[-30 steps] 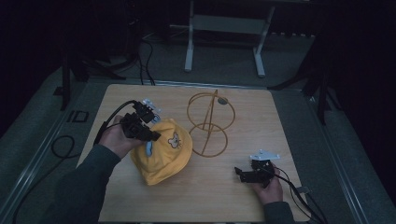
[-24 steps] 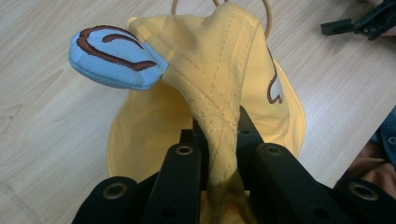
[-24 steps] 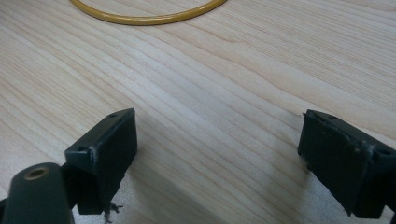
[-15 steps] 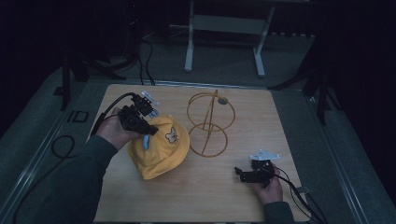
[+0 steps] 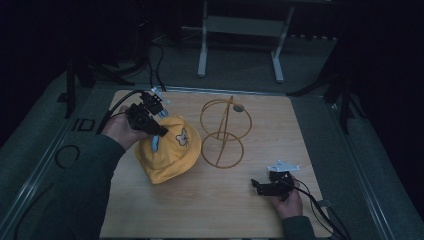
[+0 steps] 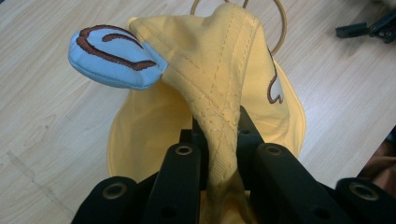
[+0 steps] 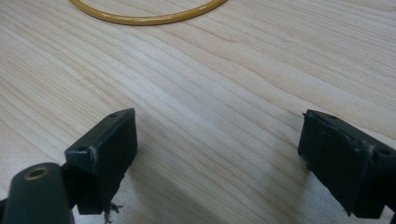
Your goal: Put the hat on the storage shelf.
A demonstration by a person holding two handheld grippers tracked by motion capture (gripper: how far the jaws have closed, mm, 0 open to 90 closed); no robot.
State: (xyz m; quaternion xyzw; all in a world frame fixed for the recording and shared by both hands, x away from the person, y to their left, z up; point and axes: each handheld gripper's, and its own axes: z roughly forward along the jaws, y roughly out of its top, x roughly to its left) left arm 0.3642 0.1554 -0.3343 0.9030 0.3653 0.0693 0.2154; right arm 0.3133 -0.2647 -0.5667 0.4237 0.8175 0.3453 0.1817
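Yellow cloth bucket hat [image 5: 169,152] with blue ear, crown pinched up toward the surface's left edge by left hand-held gripper [image 5: 159,131], jaws clamped on fabric, right hand-held gripper [image 5: 256,185] low near front right corner, jaws apart.

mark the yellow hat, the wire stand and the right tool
yellow hat [image 5: 172,160]: high view, on its crown.
wire stand [image 5: 222,150]: high view, on its lower ring.
right tool [image 7: 219,158]: right gripper view, midway between its open jaws.

One yellow hat [image 5: 170,152] — with one pale blue ear [image 6: 112,58] seen on it — and one gold wire stand [image 5: 225,132] are counted on the table [image 5: 210,210]. Two grippers are counted — the left gripper [image 5: 161,131] and the right gripper [image 5: 256,186].
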